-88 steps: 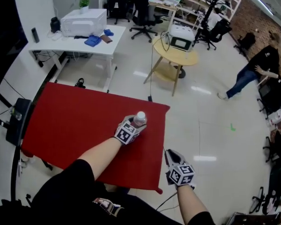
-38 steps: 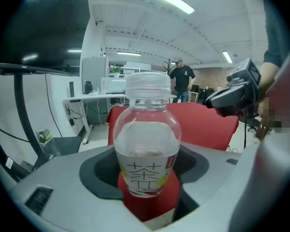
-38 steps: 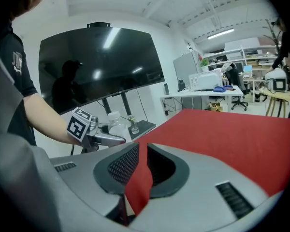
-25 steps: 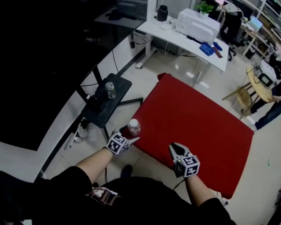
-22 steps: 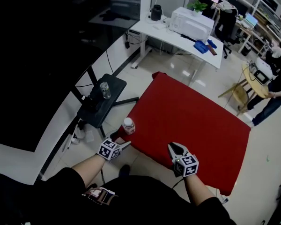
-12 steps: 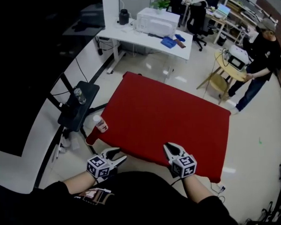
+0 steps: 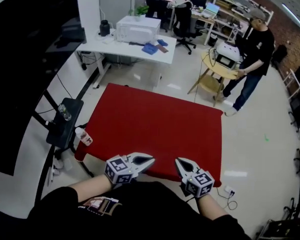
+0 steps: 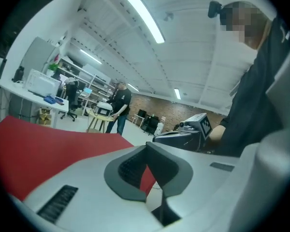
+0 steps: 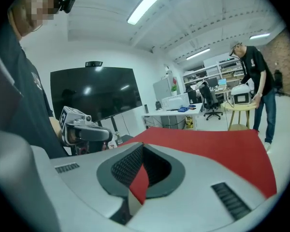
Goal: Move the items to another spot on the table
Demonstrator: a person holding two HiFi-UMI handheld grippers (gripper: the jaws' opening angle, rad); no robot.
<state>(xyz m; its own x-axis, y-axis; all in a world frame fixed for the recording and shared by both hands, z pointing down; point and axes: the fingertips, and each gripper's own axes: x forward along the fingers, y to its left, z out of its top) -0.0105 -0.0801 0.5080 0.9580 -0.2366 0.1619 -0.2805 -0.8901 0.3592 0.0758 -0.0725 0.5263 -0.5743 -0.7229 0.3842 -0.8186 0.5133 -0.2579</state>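
Released a moment ago, the bottle (image 7: 83, 136) now stands alone and upright on the near-left corner of the red table (image 7: 155, 124), its white cap up and a reddish label round its body. The left gripper (image 7: 151, 160), which was right beside the bottle a second ago, has drawn back to the table's near edge, well apart from it. Its jaws have come together, tips touching, with nothing between them; the left gripper view shows only red cloth through the hollow behind the tips. The right gripper (image 7: 179, 162) hovers just beside the left one over the same near edge, with its jaws closed too and nothing held.

Left of the table, near the bottle's corner, a black stand (image 7: 60, 129) carries a second, clear bottle (image 7: 65, 113). Beyond the table's far edge is a white desk (image 7: 110, 45) with a printer (image 7: 138, 29) on it. At far right a person (image 7: 251, 46) leans over a round wooden table (image 7: 212, 64).
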